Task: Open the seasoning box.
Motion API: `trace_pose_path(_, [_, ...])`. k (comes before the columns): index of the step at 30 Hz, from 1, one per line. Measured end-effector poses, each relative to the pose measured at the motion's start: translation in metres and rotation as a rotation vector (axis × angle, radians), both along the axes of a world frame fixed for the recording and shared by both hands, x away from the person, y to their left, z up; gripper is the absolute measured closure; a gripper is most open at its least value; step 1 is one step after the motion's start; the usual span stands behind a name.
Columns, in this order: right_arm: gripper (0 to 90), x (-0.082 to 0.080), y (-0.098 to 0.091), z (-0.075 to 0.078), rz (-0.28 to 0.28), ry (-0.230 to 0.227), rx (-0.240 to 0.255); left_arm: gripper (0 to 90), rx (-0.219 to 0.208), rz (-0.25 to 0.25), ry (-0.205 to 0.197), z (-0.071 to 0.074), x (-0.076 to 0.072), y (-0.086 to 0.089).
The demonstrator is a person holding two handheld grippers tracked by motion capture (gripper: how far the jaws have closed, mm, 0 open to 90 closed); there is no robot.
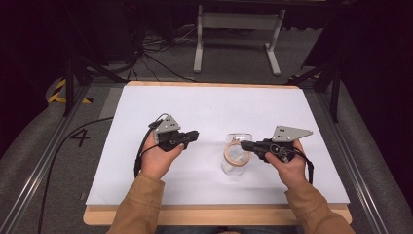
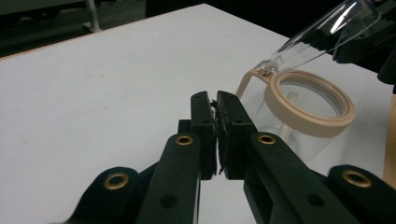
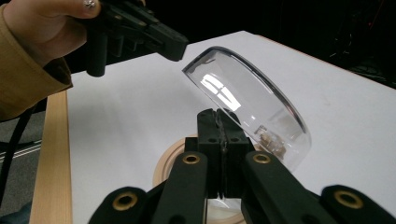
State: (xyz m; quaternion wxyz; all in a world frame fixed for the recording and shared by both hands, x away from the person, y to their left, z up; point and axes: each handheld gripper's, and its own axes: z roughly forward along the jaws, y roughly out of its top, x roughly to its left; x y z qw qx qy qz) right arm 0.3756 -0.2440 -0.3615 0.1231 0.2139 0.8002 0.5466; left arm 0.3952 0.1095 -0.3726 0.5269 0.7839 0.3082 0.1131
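- Right claw (image 1: pixel 243 144) pinches the clear lid (image 3: pixel 247 105) of the jar (image 1: pixel 235 158), tilted open.
- Left claw (image 1: pixel 195 134), jaws together and empty, hovers left of it over the desk (image 1: pixel 204 105).

My white-topped bench (image 1: pixel 204 105) with its pale wood edge sits on grey carpet (image 1: pixel 234 58). Beyond it I see a white metal stand (image 1: pixel 237 22), loose black cables (image 1: pixel 156 61), yellow-black hazard tape (image 1: pixel 57 91), and darkness behind.
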Motion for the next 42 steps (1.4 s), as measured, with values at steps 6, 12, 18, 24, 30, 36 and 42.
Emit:
trace_pose_path(6, [90.0,0.012,0.0,0.002,-0.003,0.002,0.015,86.2,-0.008,0.048,0.011,-0.004,-0.008,0.017])
trace_pose_path(12, [90.0,0.023,-0.001,-0.002,-0.02,0.021,0.021,86.2,-0.011,0.077,0.018,-0.006,-0.013,0.026])
trace_pose_path(18, [90.0,0.03,-0.003,-0.006,-0.042,0.032,0.016,86.2,-0.011,0.087,0.024,-0.008,-0.015,0.029])
trace_pose_path(24, [90.0,0.032,-0.006,-0.01,-0.067,0.04,-0.001,86.1,-0.01,0.086,0.028,-0.009,-0.014,0.028])
trace_pose_path(30, [89.9,0.029,-0.008,-0.007,-0.069,0.034,0.004,85.6,-0.005,0.072,0.026,-0.008,-0.013,0.025])
trace_pose_path(36, [88.9,0.022,-0.014,0.006,-0.058,0.009,0.003,84.0,-0.006,0.044,0.017,-0.004,-0.011,0.023])
trace_pose_path(42, [86.7,0.017,-0.041,0.024,-0.08,0.0,0.03,82.5,-0.003,0.018,0.02,0.001,-0.011,0.022])
